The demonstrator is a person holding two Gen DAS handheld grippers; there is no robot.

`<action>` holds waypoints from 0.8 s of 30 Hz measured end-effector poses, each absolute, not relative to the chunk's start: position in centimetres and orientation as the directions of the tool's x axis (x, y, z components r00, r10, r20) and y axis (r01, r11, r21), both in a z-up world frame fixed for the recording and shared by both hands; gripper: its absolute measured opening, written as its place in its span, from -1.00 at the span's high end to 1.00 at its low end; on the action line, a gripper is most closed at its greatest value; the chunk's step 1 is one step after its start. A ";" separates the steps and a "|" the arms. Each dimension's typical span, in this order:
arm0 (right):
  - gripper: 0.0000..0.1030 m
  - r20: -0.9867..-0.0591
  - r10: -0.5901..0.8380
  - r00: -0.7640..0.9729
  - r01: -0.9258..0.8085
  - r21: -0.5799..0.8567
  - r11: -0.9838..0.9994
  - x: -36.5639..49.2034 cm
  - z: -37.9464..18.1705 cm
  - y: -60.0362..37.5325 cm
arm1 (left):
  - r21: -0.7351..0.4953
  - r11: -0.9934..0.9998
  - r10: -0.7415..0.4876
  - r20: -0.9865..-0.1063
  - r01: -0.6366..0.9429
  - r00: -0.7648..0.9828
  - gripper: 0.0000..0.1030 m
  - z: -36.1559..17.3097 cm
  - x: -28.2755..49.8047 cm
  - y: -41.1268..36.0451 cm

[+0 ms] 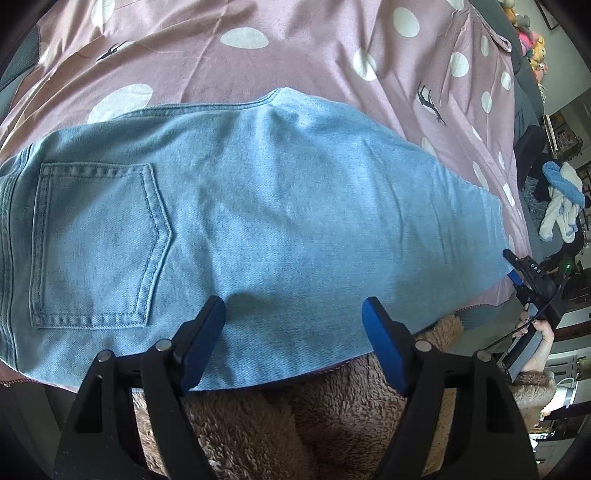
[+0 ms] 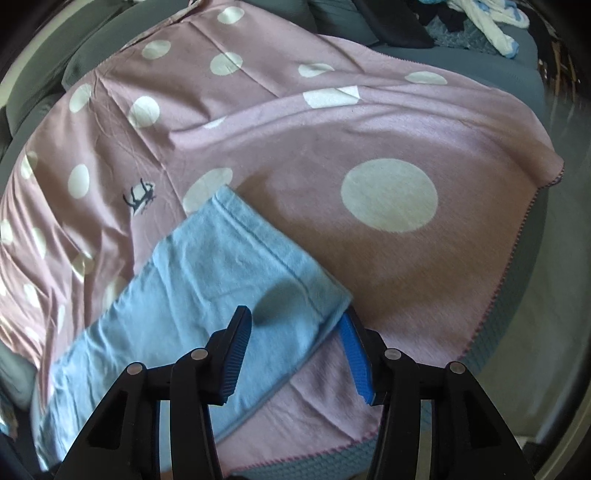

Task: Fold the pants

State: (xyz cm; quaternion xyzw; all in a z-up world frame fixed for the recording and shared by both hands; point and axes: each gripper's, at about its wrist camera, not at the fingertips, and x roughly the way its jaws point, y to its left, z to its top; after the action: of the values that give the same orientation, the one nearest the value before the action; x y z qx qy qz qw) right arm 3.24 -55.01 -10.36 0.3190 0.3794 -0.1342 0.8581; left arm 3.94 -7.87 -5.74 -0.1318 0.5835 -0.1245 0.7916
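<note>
Light blue denim pants [image 1: 258, 221] lie flat on a pink polka-dot blanket [image 1: 295, 48], back pocket [image 1: 99, 243] at the left. My left gripper [image 1: 293, 314] is open, hovering over the pants' near edge. In the right wrist view the pants' leg end [image 2: 229, 280] lies on the blanket [image 2: 388, 258]. My right gripper [image 2: 295, 325] is open around the hem corner; one blue finger [image 2: 236, 354] is above the fabric, the other [image 2: 354, 358] beside or under its edge. The right gripper also shows at the far right of the left wrist view [image 1: 517, 269].
A brown fleece garment [image 1: 314, 417] lies below the near edge. Grey sofa cushions [image 2: 92, 40] sit behind the blanket. A pile of white, blue and dark clothes [image 2: 480, 22] lies at the far right. Plush toys [image 1: 532, 37] sit at the back.
</note>
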 end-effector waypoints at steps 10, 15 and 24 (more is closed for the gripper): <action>0.75 -0.591 0.027 0.806 0.362 0.529 0.768 1.6 -6.0 -53.6 | -0.363 0.932 -0.343 -0.879 0.001 0.332 -0.49 -4.8 3.5 -6.1; 0.75 -0.463 0.146 0.874 0.117 0.493 0.862 1.6 1.2 -47.9 | -0.384 0.923 -0.351 -0.864 -0.022 0.361 -0.49 -4.2 3.4 -5.1; 0.75 -0.500 0.474 0.725 -0.281 0.413 0.866 3.4 3.0 -34.5 | -0.391 0.919 -0.348 -0.860 -0.043 0.373 -0.49 -4.0 3.2 -3.7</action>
State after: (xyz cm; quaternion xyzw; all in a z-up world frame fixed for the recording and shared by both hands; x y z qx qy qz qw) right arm 3.40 -34.50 3.01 0.1564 0.3084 0.2060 0.9154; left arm 3.21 -3.75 -4.05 -0.1772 0.5518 -0.0944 0.8095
